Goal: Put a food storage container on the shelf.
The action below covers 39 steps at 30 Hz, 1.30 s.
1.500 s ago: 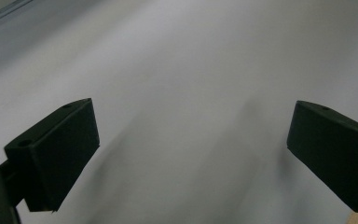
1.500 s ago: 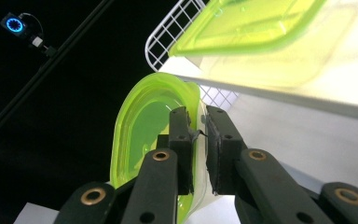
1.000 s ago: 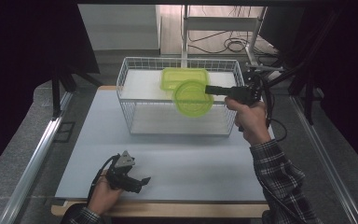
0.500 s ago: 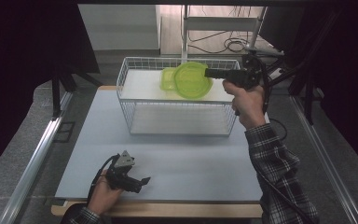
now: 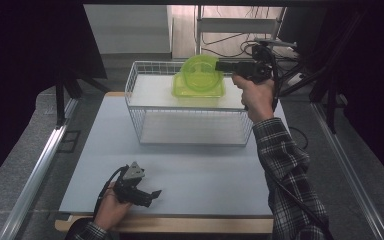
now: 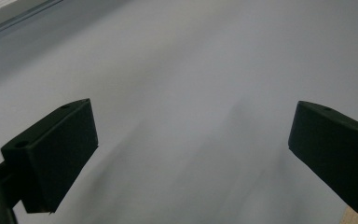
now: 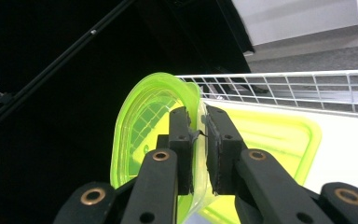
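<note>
Landmark: wire basket (image 5: 190,107) standing at the far middle of the table (image 5: 80,165). Well in front of the basket and to its left, near the table's front edge, the left claw (image 5: 152,194) rests low on the pale surface in the person's left hand (image 5: 111,210); in the left gripper view its two black jaws stand wide apart with bare table between them, so it is released and idle, likely parked there to stay out of the working arm's way. Inside the basket, toward its far side, lies a squarish green tray (image 5: 200,90), flat on the white basket floor. Directly above that tray, at the basket's far rim, hangs the round green plate (image 5: 199,72), tilted up nearly on edge with its face turned toward the camera. At the basket's right far corner the right claw (image 5: 220,65) reaches in sideways from the person's right hand (image 5: 255,95); the right gripper view shows its jaws clenched on the plate's rim (image 7: 196,122), one pad on each face of the thin wall. My reading: an edge pinch is the only hold a shallow plate allows, and the upright carry keeps it clear of the wires. Plate is not yet set down; it appears meant to go onto or beside the green tray.
</note>
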Available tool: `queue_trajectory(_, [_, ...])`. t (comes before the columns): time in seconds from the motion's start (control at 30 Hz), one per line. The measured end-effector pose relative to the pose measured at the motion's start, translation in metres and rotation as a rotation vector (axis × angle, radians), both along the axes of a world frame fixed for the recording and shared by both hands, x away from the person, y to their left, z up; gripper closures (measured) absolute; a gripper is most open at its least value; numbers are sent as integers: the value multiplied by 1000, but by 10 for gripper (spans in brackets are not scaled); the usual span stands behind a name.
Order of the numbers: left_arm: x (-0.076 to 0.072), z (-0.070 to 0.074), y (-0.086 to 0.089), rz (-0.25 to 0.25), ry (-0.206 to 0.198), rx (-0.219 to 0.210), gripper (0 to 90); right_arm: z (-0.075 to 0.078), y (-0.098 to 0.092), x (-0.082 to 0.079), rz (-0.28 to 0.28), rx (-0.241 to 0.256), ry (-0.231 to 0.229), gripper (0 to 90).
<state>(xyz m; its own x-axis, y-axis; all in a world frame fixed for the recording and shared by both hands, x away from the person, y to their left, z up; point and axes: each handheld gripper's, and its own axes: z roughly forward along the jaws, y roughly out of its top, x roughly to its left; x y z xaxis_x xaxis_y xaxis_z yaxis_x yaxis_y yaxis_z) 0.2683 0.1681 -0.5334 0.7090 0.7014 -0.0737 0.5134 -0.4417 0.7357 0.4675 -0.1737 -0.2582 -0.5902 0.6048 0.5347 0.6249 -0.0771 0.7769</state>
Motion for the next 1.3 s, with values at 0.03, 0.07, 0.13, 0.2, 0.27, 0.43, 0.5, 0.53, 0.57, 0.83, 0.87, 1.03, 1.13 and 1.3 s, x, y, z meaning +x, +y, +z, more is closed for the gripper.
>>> queue_trajectory(0.03, [0, 0, 0, -1, 1, 0, 12, 0, 1, 1, -1, 1, 3, 813])
queue_trajectory(0.07, [0, 0, 0, -2, -1, 3, 12, -1, 3, 3, -3, 1, 8, 813])
queue_trajectory(0.13, [0, 0, 1, -2, -1, 4, 12, -1, 6, 6, -7, -7, 11, 813])
queue_trajectory(0.2, [0, 0, 1, -2, -1, 1, 12, -2, 8, 8, -13, -12, 17, 813])
queue_trajectory(0.27, [0, 0, 1, -1, -2, 1, 12, -2, 10, 10, -20, -23, 21, 813])
queue_trajectory(0.43, [0, 0, 1, -3, -2, 3, 12, -3, 12, 12, -43, -32, 13, 805])
queue_trajectory(0.5, [0, 0, 1, -3, -1, 6, 12, -2, 14, 11, -67, -61, 3, 796])
queue_trajectory(0.53, [0, 0, 1, -4, -1, 8, 12, -2, 15, 10, -76, -73, -3, 793])
queue_trajectory(0.57, [0, 0, 1, -4, -1, 8, 12, -2, 15, 10, -81, -79, -5, 790])
queue_trajectory(0.83, [0, -1, 0, -9, 3, 17, 13, -6, 16, 17, -132, -121, -13, 747])
queue_trajectory(0.87, [0, -1, 0, -9, 2, 19, 13, -6, 16, 17, -135, -125, -15, 743])
queue_trajectory(1.03, [0, -1, 0, -12, 2, 25, 13, -9, 16, 20, -139, -140, -17, 709])
queue_trajectory(1.13, [0, -1, 0, -13, 2, 25, 13, -9, 16, 21, -135, -141, -16, 666])
queue_trajectory(1.3, [-1, -1, 0, -14, 2, 27, 13, -6, 13, 20, -108, -109, -27, 520])
